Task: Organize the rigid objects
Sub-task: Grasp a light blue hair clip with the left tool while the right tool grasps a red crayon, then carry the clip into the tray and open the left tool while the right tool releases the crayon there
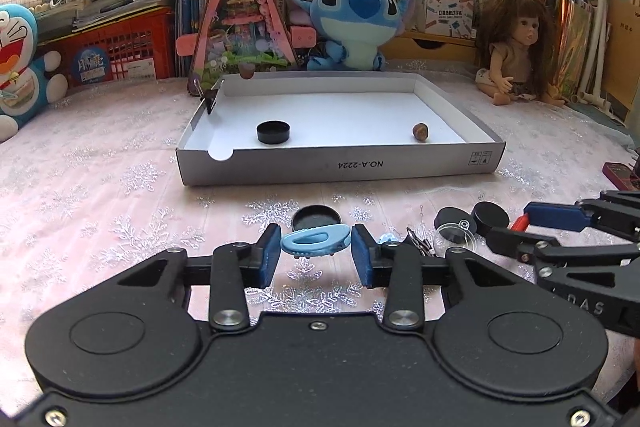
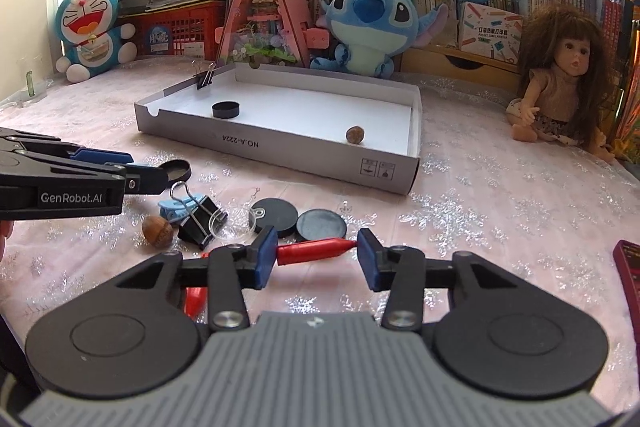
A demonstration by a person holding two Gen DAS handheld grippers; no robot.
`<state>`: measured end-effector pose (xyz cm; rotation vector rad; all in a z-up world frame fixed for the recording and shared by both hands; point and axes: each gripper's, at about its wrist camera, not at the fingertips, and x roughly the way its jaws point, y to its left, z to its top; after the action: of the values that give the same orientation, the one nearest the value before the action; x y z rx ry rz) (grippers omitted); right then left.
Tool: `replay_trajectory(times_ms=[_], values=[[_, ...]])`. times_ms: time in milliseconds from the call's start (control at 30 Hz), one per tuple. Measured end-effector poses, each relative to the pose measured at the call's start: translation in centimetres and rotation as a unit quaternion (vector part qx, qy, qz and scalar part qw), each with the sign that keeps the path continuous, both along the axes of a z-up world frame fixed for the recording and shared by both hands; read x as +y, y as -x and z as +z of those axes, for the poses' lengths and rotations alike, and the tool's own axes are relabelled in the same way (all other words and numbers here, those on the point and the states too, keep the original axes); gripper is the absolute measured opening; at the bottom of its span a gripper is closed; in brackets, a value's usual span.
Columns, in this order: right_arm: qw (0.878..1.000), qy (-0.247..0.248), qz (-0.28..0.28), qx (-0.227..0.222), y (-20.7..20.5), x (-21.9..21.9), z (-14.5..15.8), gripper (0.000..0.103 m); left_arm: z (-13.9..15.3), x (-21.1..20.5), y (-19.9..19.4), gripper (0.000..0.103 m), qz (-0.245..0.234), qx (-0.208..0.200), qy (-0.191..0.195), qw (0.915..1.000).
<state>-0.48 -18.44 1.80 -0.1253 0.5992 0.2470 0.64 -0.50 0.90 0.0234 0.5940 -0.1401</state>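
Note:
A grey cardboard tray (image 1: 340, 165) (image 2: 280, 151) lies on the pink cloth with a black cap (image 1: 273, 132) (image 2: 225, 109) and a walnut (image 1: 420, 131) (image 2: 355, 135) inside. My left gripper (image 1: 316, 251) is open around a light blue clip (image 1: 316, 242), apart from it on both sides. A black lid (image 1: 315, 218) lies just beyond. My right gripper (image 2: 317, 254) is open around a red pen-like object (image 2: 312, 251) lying crosswise between the pads. Black discs (image 2: 321, 223), a binder clip (image 2: 198, 217), a clear piece (image 2: 234, 225) and another walnut (image 2: 158, 231) lie close by.
Plush toys (image 1: 356, 23), a doll (image 1: 516, 47), a pink triangular model (image 1: 240, 15), red crates and books line the back. A binder clip (image 1: 208, 95) grips the tray's far left corner. A dark red object (image 2: 628, 267) lies at the right edge.

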Motion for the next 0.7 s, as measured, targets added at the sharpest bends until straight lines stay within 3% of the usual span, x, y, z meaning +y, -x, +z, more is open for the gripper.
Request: replay_trajectory(times_ms=[700], values=[[0.997, -0.026, -0.062, -0.039, -3.5, -1.5, 4.1, 0.048, 4.8, 3.0, -4.2, 0.036, 0.031, -0.044, 0.001, 0.9986]])
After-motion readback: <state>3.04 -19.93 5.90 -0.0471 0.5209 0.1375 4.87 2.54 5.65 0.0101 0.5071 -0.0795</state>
